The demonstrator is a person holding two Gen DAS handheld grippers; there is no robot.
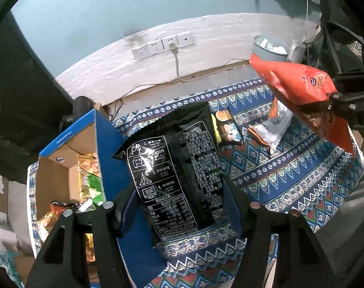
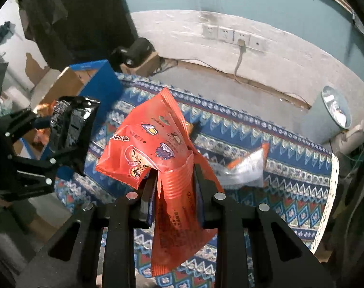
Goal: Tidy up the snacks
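Observation:
My left gripper [image 1: 179,206] is shut on a black snack bag [image 1: 177,172] and holds it above the patterned cloth, beside the blue cardboard box [image 1: 69,134] that holds several snack packs. The black bag also shows in the right wrist view [image 2: 71,124], with the left gripper [image 2: 62,144] on it. My right gripper [image 2: 174,187] is shut on an orange snack bag [image 2: 158,153], held in the air; this bag also shows in the left wrist view [image 1: 299,86]. A silver and orange packet [image 1: 273,129] and a small dark packet [image 1: 227,127] lie on the cloth.
The patterned blue cloth [image 1: 289,175] covers the floor area. A grey bin [image 2: 330,115] stands at the far right by the wall. A wall socket strip [image 1: 162,45] with a cable is behind. A small cardboard box [image 2: 143,64] with a dark object sits behind the blue box.

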